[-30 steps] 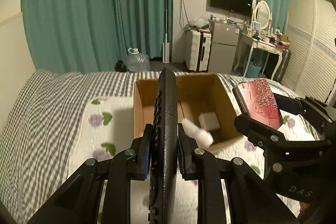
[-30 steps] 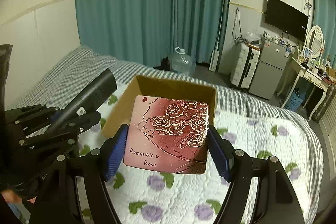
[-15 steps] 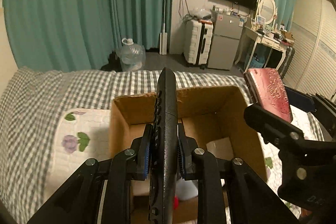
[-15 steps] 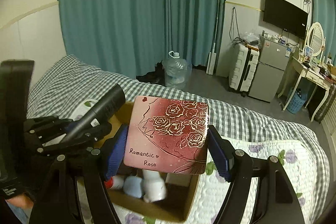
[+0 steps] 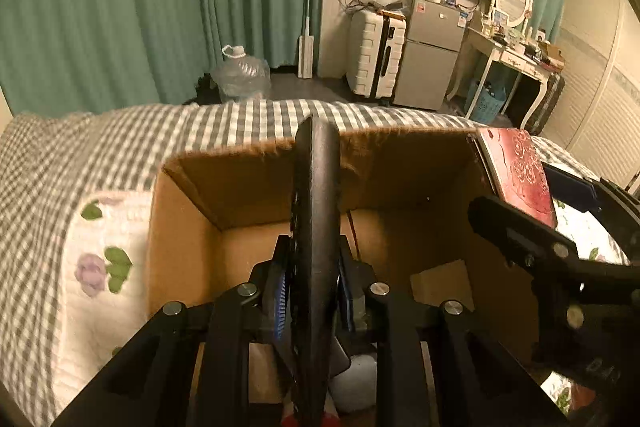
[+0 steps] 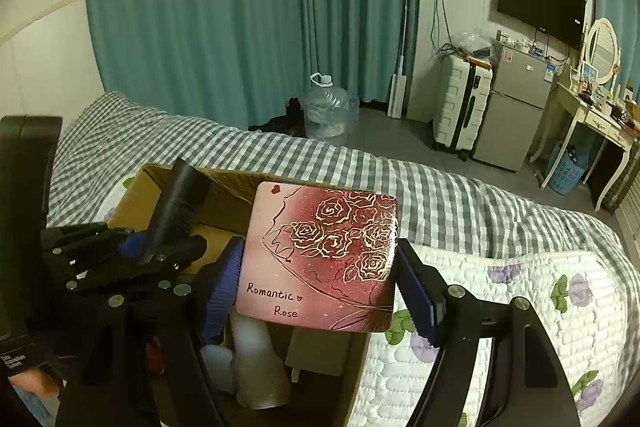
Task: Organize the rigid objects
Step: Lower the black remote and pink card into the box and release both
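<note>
My left gripper (image 5: 314,279) is shut on a black remote control (image 5: 316,211), held edge-up over the open cardboard box (image 5: 192,227) on the bed. My right gripper (image 6: 316,287) is shut on a flat red tin (image 6: 320,255) printed with roses and "Romantic Rose", held over the box's right side. The tin also shows at the right of the left wrist view (image 5: 516,171). The remote and left gripper show at the left of the right wrist view (image 6: 176,211). Inside the box lie white bottles (image 6: 256,367) and a small white carton (image 5: 444,283).
The box (image 6: 136,191) sits on a bed with a grey checked sheet (image 5: 80,163) and a white floral quilt (image 6: 520,291). Beyond the bed are teal curtains, a water jug (image 5: 240,75), a white suitcase (image 5: 376,55), a small fridge and a dressing table.
Both grippers have moved forward and down over the box. The remote and the tin now hang above its opening, and the box's contents have come into the right wrist view.
</note>
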The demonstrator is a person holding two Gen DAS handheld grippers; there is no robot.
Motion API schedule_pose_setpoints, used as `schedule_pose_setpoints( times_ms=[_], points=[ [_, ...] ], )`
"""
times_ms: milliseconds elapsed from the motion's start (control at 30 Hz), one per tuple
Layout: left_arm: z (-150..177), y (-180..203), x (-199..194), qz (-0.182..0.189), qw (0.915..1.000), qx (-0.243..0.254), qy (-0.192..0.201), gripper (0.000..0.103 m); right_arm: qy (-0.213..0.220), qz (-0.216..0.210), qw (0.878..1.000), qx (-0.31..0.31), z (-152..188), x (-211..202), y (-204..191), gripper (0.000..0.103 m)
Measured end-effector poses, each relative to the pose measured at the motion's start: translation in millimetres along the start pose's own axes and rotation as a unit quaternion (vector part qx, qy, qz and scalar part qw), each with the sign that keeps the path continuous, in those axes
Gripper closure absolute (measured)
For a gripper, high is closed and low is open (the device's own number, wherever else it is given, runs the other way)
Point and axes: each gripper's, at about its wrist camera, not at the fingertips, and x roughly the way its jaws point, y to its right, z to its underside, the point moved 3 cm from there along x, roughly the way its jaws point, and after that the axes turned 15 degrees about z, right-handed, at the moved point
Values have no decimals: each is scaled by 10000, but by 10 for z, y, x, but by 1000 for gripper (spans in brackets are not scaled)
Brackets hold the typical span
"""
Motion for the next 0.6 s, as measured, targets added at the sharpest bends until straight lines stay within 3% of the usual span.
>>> schedule_pose_setpoints(
  times_ms=[33,100,133,500,600],
  points=[
    [29,-7,4,28,10000,15,-25,75,-6,-6,10000,-11,3,2,0,30],
    [75,-19,6,-59,9999,4,-81,48,-1,-10,10000,-38,4,-1,-23,30],
    [96,-21,-15,-144,9999,-1,-51,41,-1,-13,10000,-44,-19,20,-17,30],
    [189,46,-377,-374,9985,293,259,38,19,-66,9999,120,-89,19,-45,28],
    [160,67,-592,-653,9962,365,440,37,74,-43,9998,182,-102,-136,-1,25]
  ],
)
